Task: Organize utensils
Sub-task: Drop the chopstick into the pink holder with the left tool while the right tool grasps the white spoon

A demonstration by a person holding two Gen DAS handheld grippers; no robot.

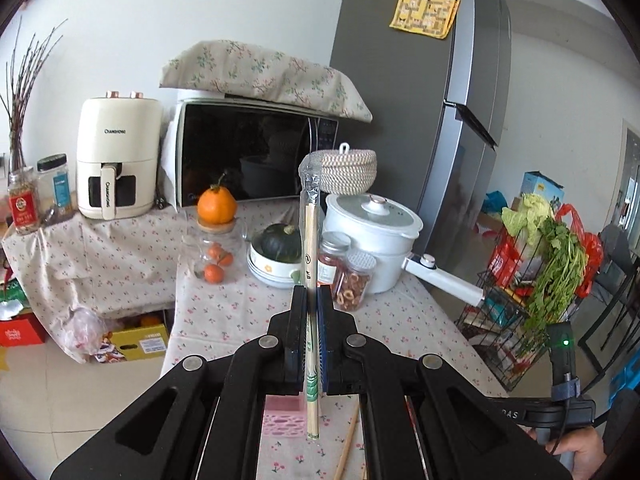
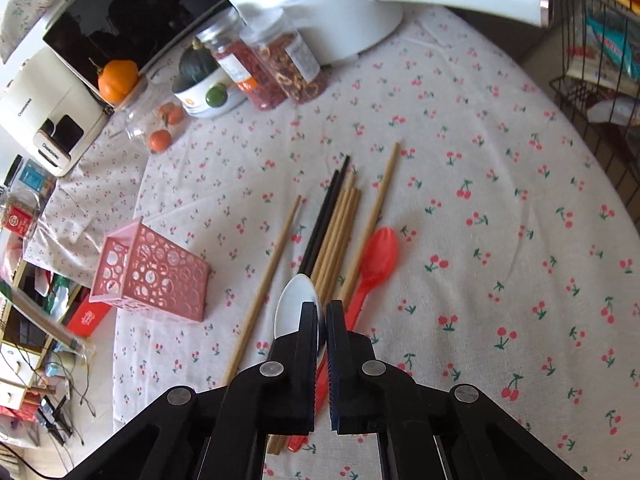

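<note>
your left gripper has its fingers pinching a wrapped pair of chopsticks, held upright above the bench, with the pink holder showing just below between the arms. your right gripper has its fingers pressed on a white spoon, its bowl sticking out ahead of the tips. under it on the cloth lie loose wooden chopsticks, a black pair and a red spoon, bunched side by side. the holder stands to their left, apart from them. a white pot and jars sit at the far edge.
</note>
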